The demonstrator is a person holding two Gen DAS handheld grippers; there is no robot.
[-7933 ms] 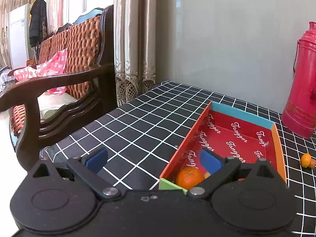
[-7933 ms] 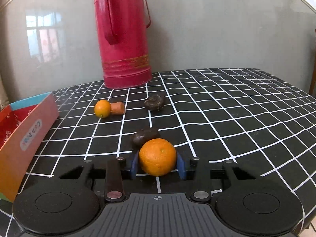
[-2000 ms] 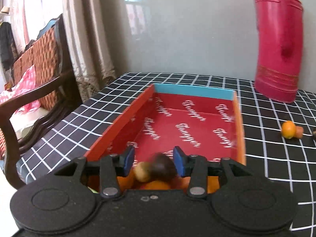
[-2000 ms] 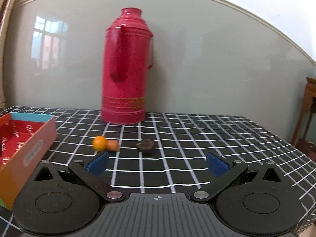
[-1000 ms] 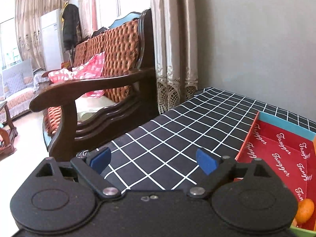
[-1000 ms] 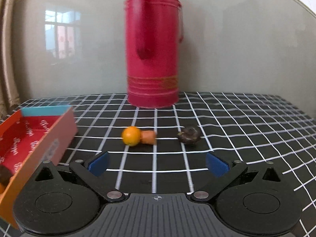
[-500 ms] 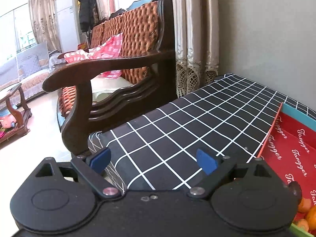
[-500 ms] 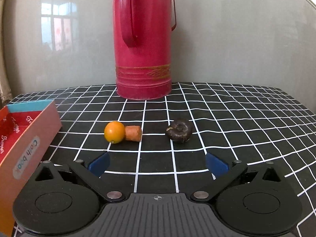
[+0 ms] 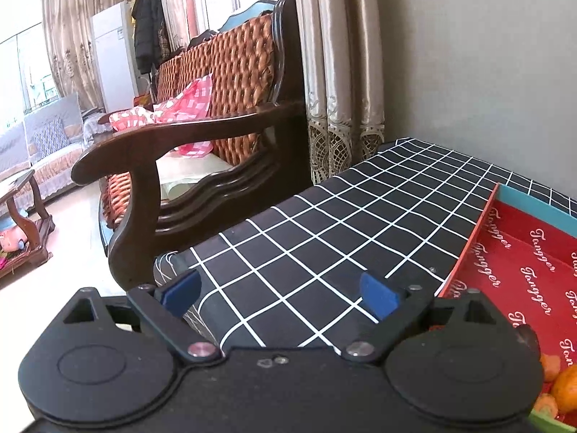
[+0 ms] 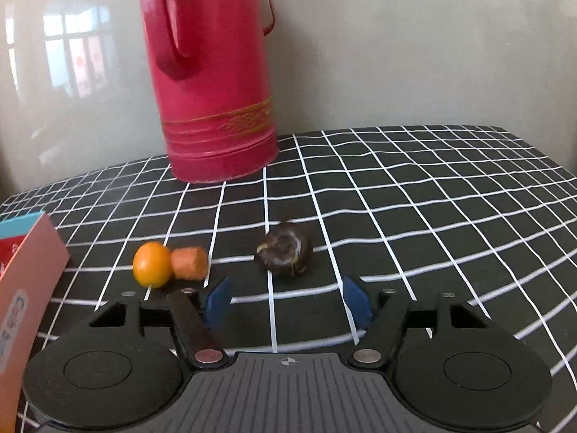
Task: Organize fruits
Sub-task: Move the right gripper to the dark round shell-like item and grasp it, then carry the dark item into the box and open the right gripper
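I'm lining my right gripper (image 10: 285,301) up on the dark fruit (image 10: 285,253), which sits on the cloth (image 10: 414,216) just ahead of the tips. Its jaws are closing, nothing between them yet. My left gripper (image 9: 279,288) hangs wide open, empty, beside the box (image 9: 523,252). Next: advance, pinch, carry over. 2 orange pieces wait.

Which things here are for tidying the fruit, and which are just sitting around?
For the job:
orange
carrot piece
dark fruit
box
right gripper, closing, nothing between its fingers

Just around:
flask
chair
curtain
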